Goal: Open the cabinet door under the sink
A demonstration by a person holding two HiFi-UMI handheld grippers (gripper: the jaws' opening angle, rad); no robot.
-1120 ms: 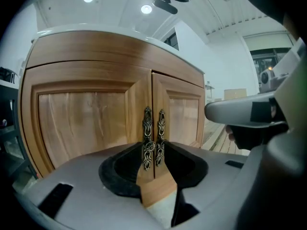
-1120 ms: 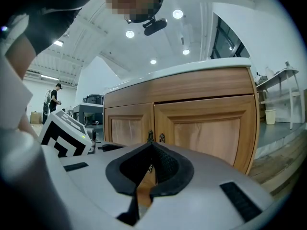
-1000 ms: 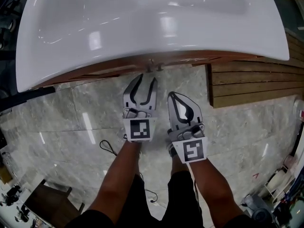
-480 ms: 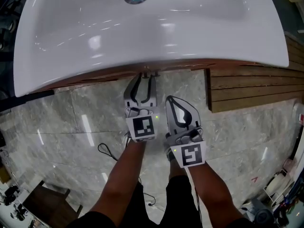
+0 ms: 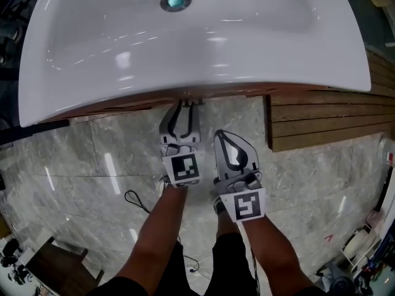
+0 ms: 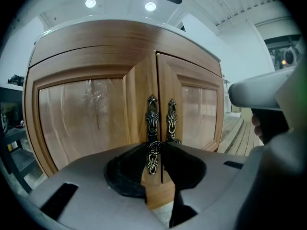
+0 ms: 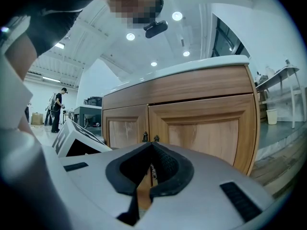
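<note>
A white sink (image 5: 185,48) tops a wooden cabinet with two doors, left door (image 6: 86,114) and right door (image 6: 196,111), both shut. Each door carries an ornate dark metal handle at the centre seam: left handle (image 6: 152,116), right handle (image 6: 171,121). My left gripper (image 6: 154,150) (image 5: 186,104) reaches under the sink rim. Its jaws have just been closing, and they now pinch the round knob of the left handle. My right gripper (image 5: 220,132) (image 7: 152,146) hangs back beside it, shut and empty, facing the cabinet (image 7: 201,128).
Wooden decking (image 5: 321,119) runs along the floor right of the cabinet. A thin black cable (image 5: 139,202) lies on the marble floor by the person's legs. The left gripper's marker cube (image 7: 76,140) fills the right gripper view's left side. A person (image 7: 58,109) stands far off.
My left gripper moved forward to the cabinet front and its jaws narrowed around the left handle. The right gripper stayed about where it was.
</note>
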